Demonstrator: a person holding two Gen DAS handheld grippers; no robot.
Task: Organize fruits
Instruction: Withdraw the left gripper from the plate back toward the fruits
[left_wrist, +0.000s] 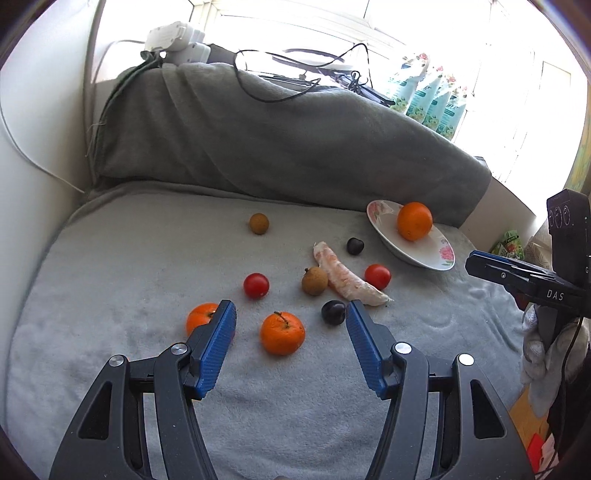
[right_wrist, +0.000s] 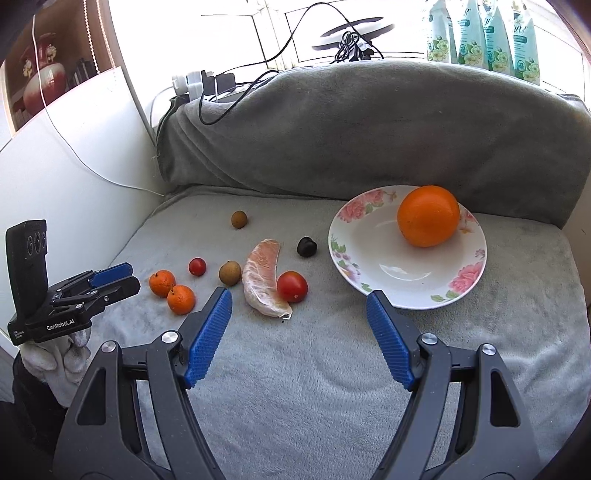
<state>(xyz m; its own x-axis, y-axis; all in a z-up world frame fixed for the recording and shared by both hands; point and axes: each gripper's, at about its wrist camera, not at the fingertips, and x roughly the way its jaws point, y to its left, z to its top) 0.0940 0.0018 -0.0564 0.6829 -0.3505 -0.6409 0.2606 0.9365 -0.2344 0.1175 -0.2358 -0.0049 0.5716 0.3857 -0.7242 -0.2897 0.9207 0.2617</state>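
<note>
One orange (right_wrist: 428, 216) sits on the flowered plate (right_wrist: 373, 266), ahead and to the right of the right gripper (right_wrist: 299, 304); by my reading the sorting has barely begun. The rest lies loose on the grey blanket (right_wrist: 314, 369): two tangerines (left_wrist: 282, 333), one between the fingers of the left gripper (left_wrist: 290, 314) and one partly behind its left finger, two tomatoes (left_wrist: 256, 285), two brown longans (left_wrist: 314, 281), two dark plums (left_wrist: 332, 312) and a peeled pomelo segment (right_wrist: 264, 280) just ahead of the right gripper. Both grippers hang open and empty. A covered cushion (right_wrist: 369, 129) with cables on top rises behind; nothing blocks the way to the plate.
</note>
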